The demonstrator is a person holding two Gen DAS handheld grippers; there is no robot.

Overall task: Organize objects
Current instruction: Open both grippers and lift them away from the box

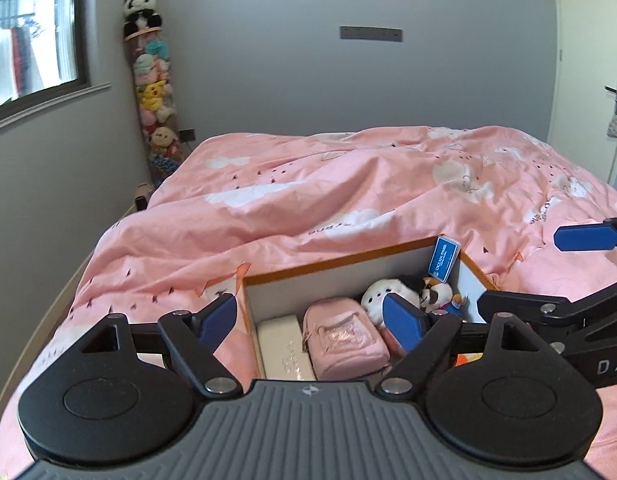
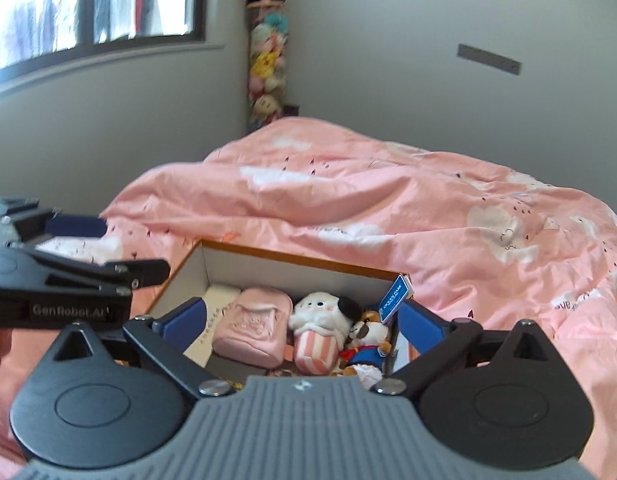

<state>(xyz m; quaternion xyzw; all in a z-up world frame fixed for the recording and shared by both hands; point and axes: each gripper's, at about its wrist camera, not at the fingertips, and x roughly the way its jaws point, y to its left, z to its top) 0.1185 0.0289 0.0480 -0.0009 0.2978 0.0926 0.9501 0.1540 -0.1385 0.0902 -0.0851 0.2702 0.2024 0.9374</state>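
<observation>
While both claws gape wide and empty, the box [image 1: 348, 268] of toys sits just beyond them.

Plain grey walls [image 1: 268, 60] fill the upper frame. A dark-framed window [image 1: 32, 36] at upper left lets in bright daylight. A tall clear tube of soft toys [image 1: 156, 96], topped by a panda plush [image 1: 142, 10], stands in the corner. A bed with a rumpled pink cloud-print duvet [image 1: 348, 192] spans the middle; a white door [image 1: 588, 60] is at right.
</observation>
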